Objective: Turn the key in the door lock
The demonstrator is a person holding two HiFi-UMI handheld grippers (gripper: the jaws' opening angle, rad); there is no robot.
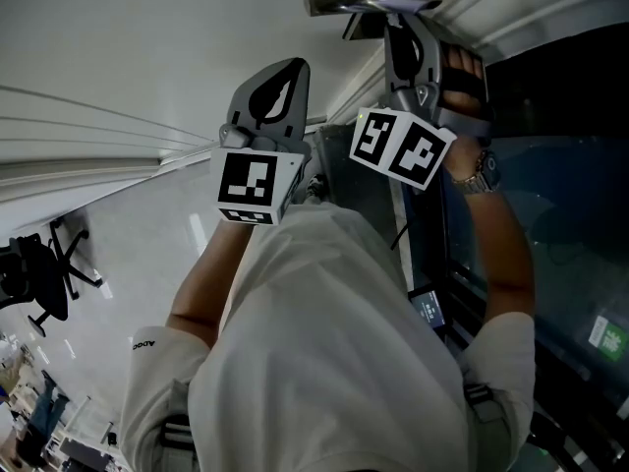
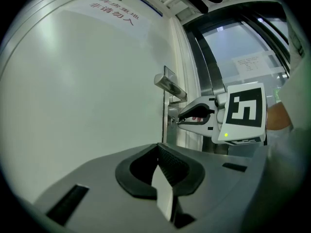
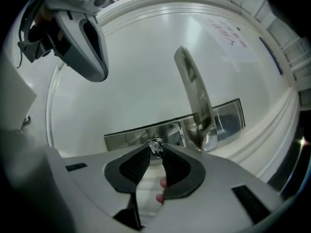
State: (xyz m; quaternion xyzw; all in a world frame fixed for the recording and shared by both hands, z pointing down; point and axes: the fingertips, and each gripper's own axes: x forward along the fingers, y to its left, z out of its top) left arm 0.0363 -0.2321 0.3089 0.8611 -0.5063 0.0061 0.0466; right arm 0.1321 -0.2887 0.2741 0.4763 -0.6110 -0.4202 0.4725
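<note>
the key [image 3: 156,145] is pinched at the tips of the right gripper [image 3: 156,152], seated in the lock [image 3: 129,139] straight ahead. turning is judged in hand; a steady wrist roll is called for. the left gripper [image 2: 158,150] is closed, empty.

Head view looks steeply down past the person's shoulders, left gripper [image 1: 280,82] and right gripper [image 1: 401,42] out ahead, door handle [image 1: 369,3] at the top edge. Left gripper view faces the white door [image 2: 87,91] level, standing back, and catches that handle and the right gripper side-on. Right gripper view, rolled, sits tight on the key [image 3: 155,147] and lock plate [image 3: 141,135], with the left gripper at its upper left.
</note>
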